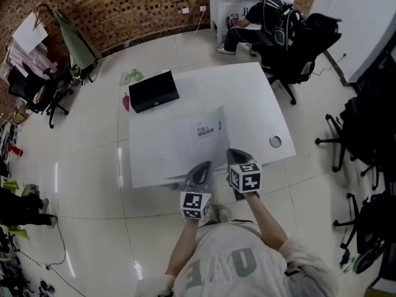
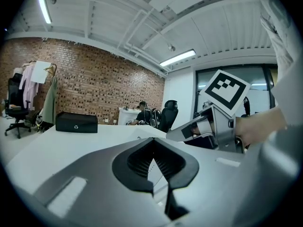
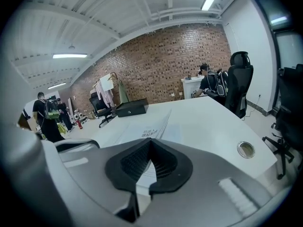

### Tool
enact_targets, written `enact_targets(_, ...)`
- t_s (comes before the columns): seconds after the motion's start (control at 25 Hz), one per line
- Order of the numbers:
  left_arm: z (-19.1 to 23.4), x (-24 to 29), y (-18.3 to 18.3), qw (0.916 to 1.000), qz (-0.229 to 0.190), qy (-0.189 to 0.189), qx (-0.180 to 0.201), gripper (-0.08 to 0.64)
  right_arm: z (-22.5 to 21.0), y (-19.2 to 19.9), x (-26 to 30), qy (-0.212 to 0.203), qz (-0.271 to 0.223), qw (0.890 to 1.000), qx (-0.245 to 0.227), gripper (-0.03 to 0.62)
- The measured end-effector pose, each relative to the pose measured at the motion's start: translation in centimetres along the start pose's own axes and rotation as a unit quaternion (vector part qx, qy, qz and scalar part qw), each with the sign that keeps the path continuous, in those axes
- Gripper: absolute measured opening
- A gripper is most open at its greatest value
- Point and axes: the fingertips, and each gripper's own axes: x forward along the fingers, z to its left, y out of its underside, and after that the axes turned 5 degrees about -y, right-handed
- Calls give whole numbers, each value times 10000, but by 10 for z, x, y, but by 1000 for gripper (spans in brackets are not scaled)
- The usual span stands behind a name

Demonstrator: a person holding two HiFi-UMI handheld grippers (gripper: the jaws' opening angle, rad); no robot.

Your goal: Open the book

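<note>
Grey-shelled with black ribbed pads, the left gripper (image 1: 203, 166) is closed with nothing between its jaws. The right gripper (image 1: 236, 153) just beside it is likewise pinched together and empty. Both sit at the near edge of the white worktop (image 1: 247, 91), pointing across it. Held side by side with nothing gripped, they look parked between moves rather than mid-grasp, which would leave the pages free to lie as they fall. Just beyond their tips lies the book (image 1: 197, 136), white and flat near the worktop's middle, with its printed panel ahead of the right gripper. A pale sheet spreads leftward from that panel, so it may already be open — I cannot be sure. Farther off, a black box (image 1: 153, 91) rests toward the far-left corner.
</note>
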Motion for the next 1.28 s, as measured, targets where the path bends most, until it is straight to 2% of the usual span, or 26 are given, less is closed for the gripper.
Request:
enact_targets(0.24, -8, 5, 15, 9996, 101, 242, 83, 15, 25, -14, 3, -237, -103, 9996, -149, 3)
enact_targets(0.32, -10, 8, 22, 9992, 182, 335, 107, 114, 31, -18, 4, -290, -125, 9994, -156, 3)
enact_targets(0.56, -13, 12, 23, 9986, 254, 326, 339, 129, 43, -27, 2, -411, -152, 9989, -153, 3)
enact_targets(0.8, -4, 20, 24, 9982, 222, 70, 560, 129, 58, -29, 6, -497, -164, 9986, -110, 3)
enact_targets(1.0, -1, 33, 29, 9943, 123, -249, 1026, 106, 64, -30, 11, -513, -202, 9985, -8, 2)
enact_targets(1.28, 7, 31, 23, 9969, -141, -415, 654, 28, 58, -31, 6, -761, -255, 9958, 432, 12)
